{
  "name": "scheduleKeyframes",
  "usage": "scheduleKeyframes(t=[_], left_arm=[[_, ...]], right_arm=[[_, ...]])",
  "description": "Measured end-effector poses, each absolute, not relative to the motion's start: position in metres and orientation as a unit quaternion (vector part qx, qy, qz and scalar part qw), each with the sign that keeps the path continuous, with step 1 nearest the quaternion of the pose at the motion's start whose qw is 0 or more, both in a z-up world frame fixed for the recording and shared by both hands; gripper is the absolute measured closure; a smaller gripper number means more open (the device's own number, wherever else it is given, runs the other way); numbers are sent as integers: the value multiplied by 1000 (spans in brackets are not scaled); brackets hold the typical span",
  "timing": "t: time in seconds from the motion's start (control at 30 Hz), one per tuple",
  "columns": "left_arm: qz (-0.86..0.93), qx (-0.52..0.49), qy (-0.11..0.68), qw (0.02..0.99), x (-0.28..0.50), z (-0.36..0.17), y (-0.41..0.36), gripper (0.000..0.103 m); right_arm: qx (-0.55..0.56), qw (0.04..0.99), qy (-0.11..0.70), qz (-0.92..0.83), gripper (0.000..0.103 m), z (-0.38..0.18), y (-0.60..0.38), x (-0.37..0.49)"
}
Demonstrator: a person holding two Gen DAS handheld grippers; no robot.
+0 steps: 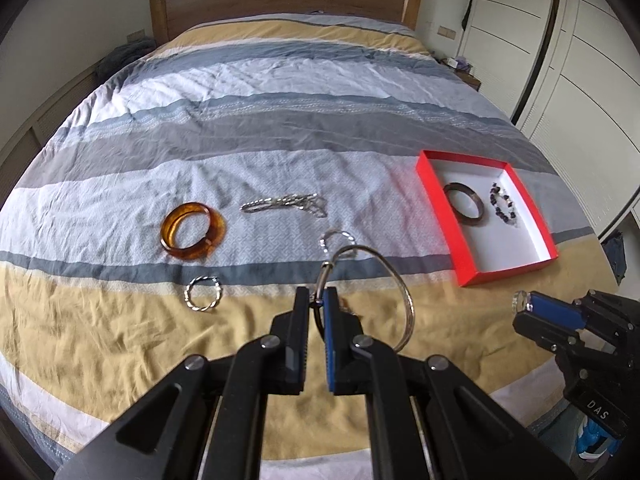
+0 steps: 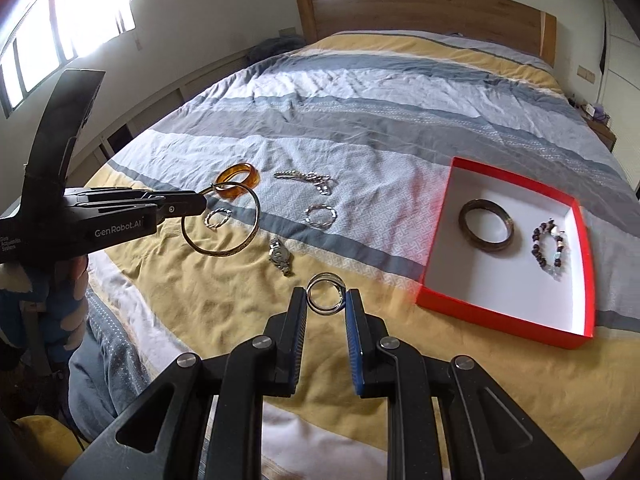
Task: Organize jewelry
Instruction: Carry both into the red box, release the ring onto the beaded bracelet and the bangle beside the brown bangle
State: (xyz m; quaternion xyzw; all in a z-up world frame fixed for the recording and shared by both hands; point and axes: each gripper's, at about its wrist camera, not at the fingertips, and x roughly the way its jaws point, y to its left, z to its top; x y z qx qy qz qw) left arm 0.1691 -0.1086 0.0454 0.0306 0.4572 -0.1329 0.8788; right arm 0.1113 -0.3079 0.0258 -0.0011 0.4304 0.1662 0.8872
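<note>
both grippers are mid-carry, left gripper (image 1: 319,300) pinching a thin bangle (image 1: 394,288) and right gripper (image 2: 326,300) pinching a small ring (image 2: 326,293), both left of the red box (image 2: 496,322), so next comes release inside it.

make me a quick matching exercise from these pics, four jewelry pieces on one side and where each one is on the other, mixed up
Things:
1. thin metal bangle
2. silver rings
3. beaded bracelet
4. amber bangle

Places:
A. lying on the bedspread
B. pinched in the left gripper
C. inside the red box
D. held between the fingers of the right gripper

Pairs: 1-B, 2-D, 3-C, 4-A
</note>
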Motion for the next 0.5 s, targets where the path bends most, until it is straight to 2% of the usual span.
scheduleKeyframes(t=[0.23, 0.5], left_arm=[[-193, 59, 446, 872, 181, 53, -183, 97], [-248, 90, 441, 858, 208, 44, -273, 97]], right_arm=[[15, 901, 418, 110, 84, 35, -373, 119], [39, 904, 421, 59, 84, 21, -439, 151]])
